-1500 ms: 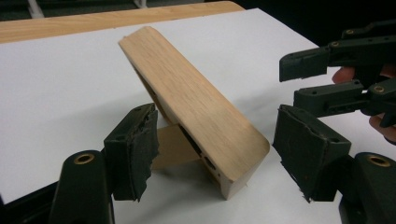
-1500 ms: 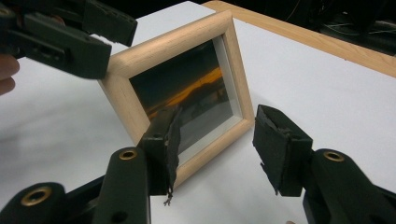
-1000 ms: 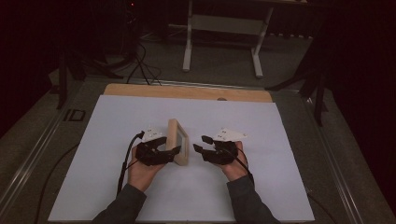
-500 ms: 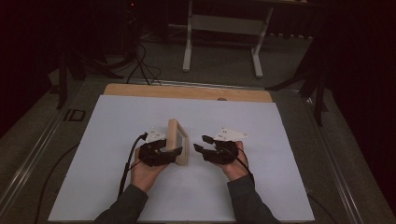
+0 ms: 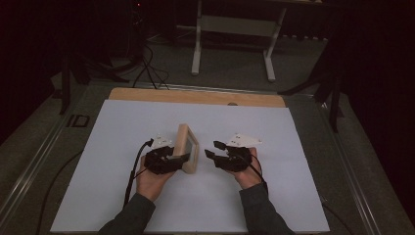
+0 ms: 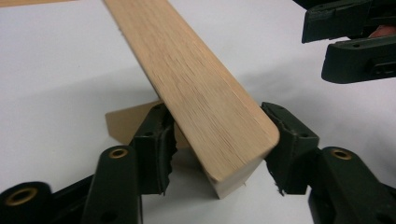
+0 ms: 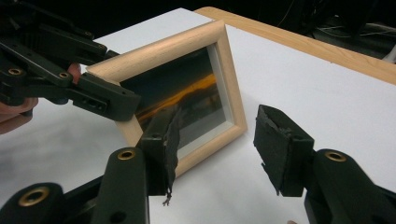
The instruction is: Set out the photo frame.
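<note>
Wooden picture frame point(image 5: 187, 148) standing on edge on the white-covered bench point(image 5: 122, 122), gripped at its near end by the left claw point(image 5: 183, 159). The work in hand appears to be setting the frame upright; judged from the pictures, the grasp is made and the frame is raised, leaning a little, but it is not yet released to stand alone. The right claw point(image 5: 211, 149) hangs just beside the frame's glazed face with jaws spread and nothing between them, apart from the wood. In the left gripper view the frame's top rail point(image 6: 201, 93) runs away from the camera between the two black jaws, which press on either side of it, and a flat tan piece point(image 6: 126, 123) shows behind the left jaw, probably the back stand, though that cannot be settled. The right gripper view gives what the other lacks: the front of the frame point(image 7: 187, 100), with a dark print crossed by an orange band behind glass, and the left claw point(image 7: 112, 100) clamped on its near corner. The high view alone relates both hands to the bench's bare wooden far edge point(image 5: 195, 95).
</note>
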`<state>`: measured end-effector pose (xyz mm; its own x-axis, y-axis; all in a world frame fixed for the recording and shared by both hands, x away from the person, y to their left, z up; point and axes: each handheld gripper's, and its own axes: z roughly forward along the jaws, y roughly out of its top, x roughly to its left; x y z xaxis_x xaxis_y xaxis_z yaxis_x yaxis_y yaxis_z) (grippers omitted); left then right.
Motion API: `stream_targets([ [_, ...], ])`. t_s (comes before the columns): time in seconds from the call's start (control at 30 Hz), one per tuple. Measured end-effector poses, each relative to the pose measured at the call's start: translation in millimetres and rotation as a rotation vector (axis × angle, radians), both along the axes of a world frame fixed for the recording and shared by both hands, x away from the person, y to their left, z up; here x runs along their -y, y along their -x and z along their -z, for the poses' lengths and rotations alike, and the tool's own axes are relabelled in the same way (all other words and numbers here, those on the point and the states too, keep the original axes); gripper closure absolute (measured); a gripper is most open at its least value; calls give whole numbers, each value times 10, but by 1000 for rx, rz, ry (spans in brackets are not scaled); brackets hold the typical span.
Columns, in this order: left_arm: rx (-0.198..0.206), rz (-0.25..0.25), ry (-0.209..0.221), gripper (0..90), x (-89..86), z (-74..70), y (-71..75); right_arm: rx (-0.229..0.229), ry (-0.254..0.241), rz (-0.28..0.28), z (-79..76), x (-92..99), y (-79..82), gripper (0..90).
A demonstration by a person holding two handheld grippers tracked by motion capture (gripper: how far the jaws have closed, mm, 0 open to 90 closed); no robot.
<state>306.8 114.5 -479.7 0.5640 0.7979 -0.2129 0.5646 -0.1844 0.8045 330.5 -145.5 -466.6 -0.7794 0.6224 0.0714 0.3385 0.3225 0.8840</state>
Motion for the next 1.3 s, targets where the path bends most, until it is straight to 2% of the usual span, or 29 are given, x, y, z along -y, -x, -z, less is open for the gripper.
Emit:
stream_targets([
  [0.5, 13, -6, 0, 582, -14, -16, 20, 15, -20, 22, -62, 83, -9, 493],
  [0.57, 19, 2, -6, 606, -4, -20, 30, 18, -23, 26, -69, 92, -9, 492],
  [0.87, 33, 13, -29, 609, 29, -28, 49, 27, -33, 39, -102, 136, -14, 491],
  [1.3, 75, 50, -87, 610, 109, -34, 103, 38, -50, 54, -147, 185, -11, 492],
])
